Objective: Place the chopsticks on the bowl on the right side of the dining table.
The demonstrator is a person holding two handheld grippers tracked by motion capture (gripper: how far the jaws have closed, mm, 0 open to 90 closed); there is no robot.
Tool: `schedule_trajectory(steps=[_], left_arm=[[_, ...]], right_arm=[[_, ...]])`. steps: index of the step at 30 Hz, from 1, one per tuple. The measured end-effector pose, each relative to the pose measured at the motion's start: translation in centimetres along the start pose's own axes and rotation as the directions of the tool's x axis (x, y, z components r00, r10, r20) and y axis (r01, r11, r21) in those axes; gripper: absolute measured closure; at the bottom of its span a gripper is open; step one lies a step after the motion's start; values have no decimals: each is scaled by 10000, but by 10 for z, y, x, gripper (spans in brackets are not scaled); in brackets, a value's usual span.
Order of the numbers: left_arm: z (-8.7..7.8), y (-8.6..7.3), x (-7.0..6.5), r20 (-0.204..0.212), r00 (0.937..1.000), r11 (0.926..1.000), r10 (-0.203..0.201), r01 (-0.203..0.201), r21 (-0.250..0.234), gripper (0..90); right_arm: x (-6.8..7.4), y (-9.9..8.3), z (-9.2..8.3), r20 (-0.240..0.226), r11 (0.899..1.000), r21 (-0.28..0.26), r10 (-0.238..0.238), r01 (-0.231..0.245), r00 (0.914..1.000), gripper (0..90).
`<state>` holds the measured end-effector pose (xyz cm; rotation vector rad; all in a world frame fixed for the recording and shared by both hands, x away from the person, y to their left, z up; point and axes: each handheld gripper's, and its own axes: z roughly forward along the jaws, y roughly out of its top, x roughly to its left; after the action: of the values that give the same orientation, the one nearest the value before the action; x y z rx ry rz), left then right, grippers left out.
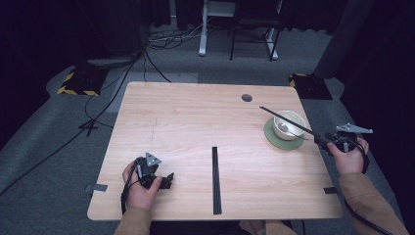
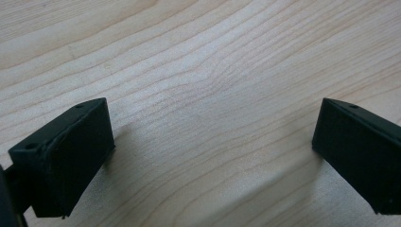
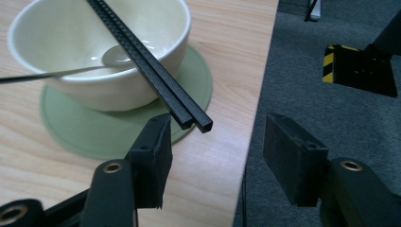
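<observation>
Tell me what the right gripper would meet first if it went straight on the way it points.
Probably the near ends of the chopsticks lying across the bowl, just ahead of the right gripper; its jaws are open.

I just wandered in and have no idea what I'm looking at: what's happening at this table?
A person sits at a wooden table with a hand-held gripper in each hand. The right gripper is open near the table's right edge, just short of the near ends of a pair of black chopsticks lying across the rim of a cream bowl. The bowl holds a spoon and stands on a green coaster. The left gripper rests open over bare wood. Another black pair of sticks lies mid-table.
</observation>
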<state>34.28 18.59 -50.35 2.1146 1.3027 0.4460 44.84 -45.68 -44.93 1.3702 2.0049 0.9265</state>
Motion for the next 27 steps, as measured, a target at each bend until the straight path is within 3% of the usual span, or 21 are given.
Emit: schedule_trajectory(steps=[20,27], left_arm=[[0,0,0,24,10000,10000,-16,16,14,0],[0,0,0,19,10000,10000,-18,18,11,0]], right_arm=[[-34,17,28,885,9969,-139,783,-773,9930,437],[-41,20,34,931,9940,-331,1072,-1045,9899,437]])
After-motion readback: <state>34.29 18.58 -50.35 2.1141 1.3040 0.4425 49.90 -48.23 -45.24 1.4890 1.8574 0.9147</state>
